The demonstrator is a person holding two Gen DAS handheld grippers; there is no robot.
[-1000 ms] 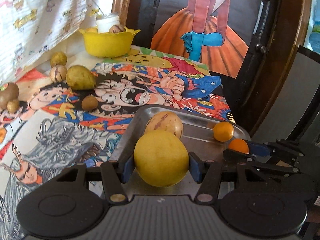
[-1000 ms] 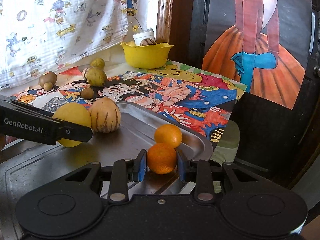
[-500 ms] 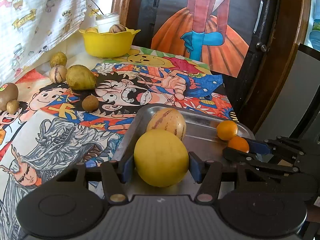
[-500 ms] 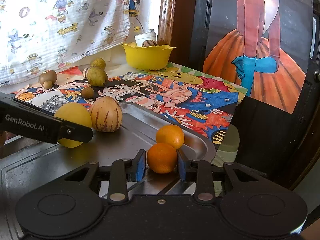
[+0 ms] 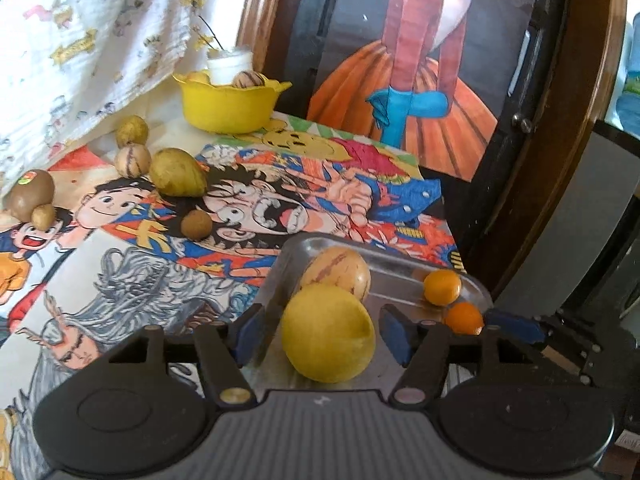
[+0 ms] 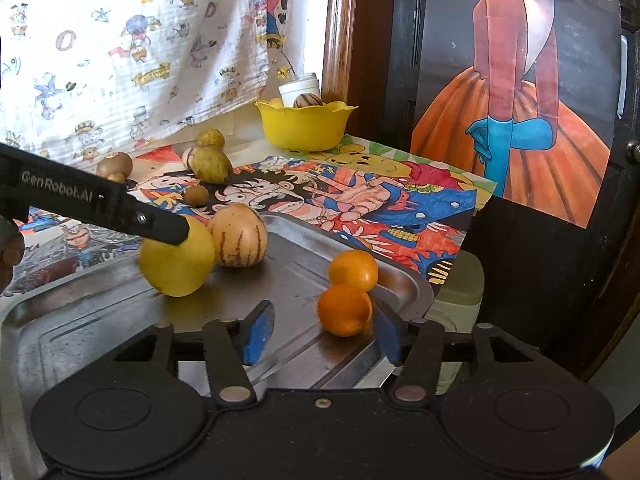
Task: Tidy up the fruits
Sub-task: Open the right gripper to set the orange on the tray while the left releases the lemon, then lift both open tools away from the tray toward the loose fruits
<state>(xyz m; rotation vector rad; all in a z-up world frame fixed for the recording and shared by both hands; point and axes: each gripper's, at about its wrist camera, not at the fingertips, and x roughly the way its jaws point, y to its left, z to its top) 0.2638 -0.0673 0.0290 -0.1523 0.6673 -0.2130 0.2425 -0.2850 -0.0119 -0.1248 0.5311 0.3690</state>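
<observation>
Steel tray (image 6: 120,320), shallow and rectangular, sits at the near edge of a table covered with a colourful cartoon-print cloth (image 5: 248,200). Left gripper (image 5: 322,334): jaws opening, blue pads clear of the round yellow fruit (image 5: 327,332) that rests on the tray between them. Just behind it, touching, lies a tan oval fruit with dark stripes (image 5: 338,274). Right gripper (image 6: 322,332): jaws opening, left pad well clear of the small orange citrus (image 6: 345,310) on the tray; whether the right pad touches it I cannot tell. A second orange citrus (image 6: 354,270) sits against the first, by the tray's rim. Yellow plastic bowl (image 6: 306,126) stands at the table's far end, with several green-brown fruits (image 5: 176,172) loose on the cloth.
</observation>
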